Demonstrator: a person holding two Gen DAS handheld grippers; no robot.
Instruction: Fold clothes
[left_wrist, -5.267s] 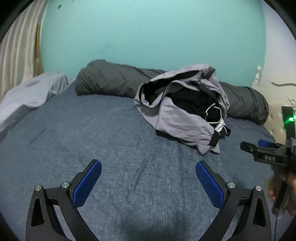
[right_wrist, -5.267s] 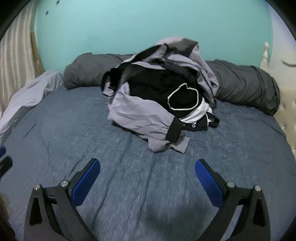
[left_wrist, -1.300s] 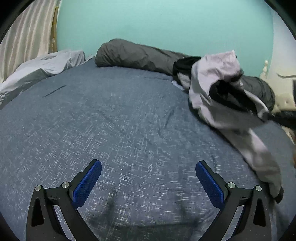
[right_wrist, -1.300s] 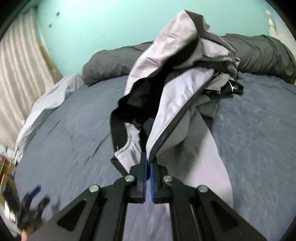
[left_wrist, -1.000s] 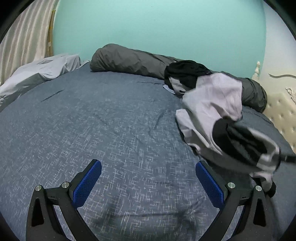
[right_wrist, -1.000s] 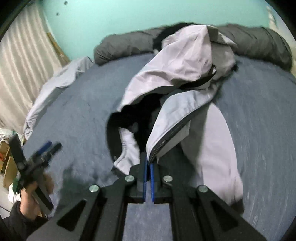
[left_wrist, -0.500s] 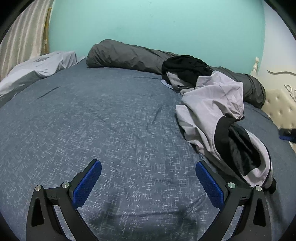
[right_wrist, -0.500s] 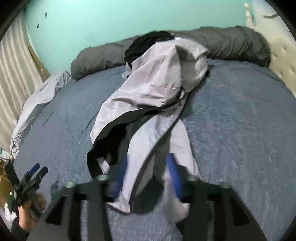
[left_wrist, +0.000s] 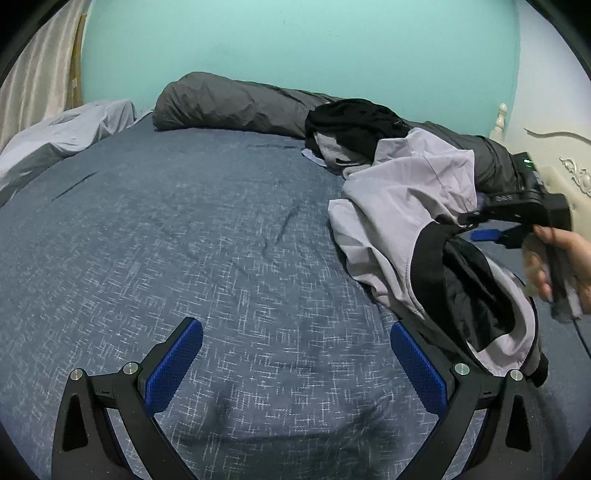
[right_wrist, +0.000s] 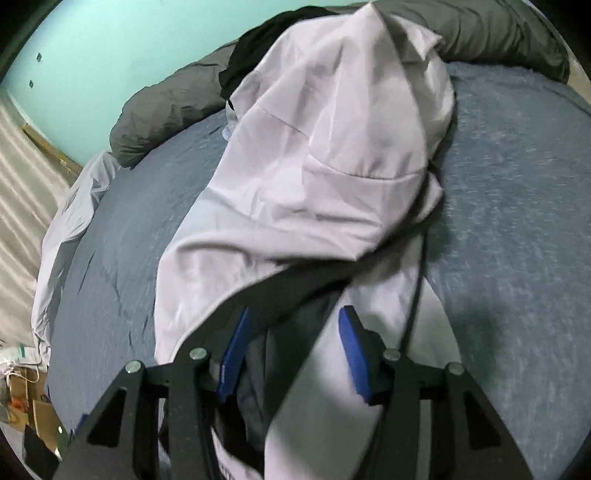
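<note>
A: Item one, right hand-held gripper (right_wrist: 291, 350): jaws parted, holding nothing, low over the black-trimmed hem of the grey jacket (right_wrist: 325, 155). Half a second ago it was only starting to spread; a second ago it was pinched on the zipper edge.

B: Item two, left hand-held gripper (left_wrist: 295, 373)?

A: Jaws wide apart, empty, hovering over bare bed (left_wrist: 184, 240) near its front edge, as in every earlier frame.

B: Jacket's place?

A: Crumpled along the bed's right side, dragged forward from the far edge, where a black garment (left_wrist: 354, 118) lies against the rolled grey duvet (left_wrist: 229, 103).

B: Handling advice?

A: Judgement: regrip hem and collar separately, spread flat toward the bed's centre before any fold.
</note>
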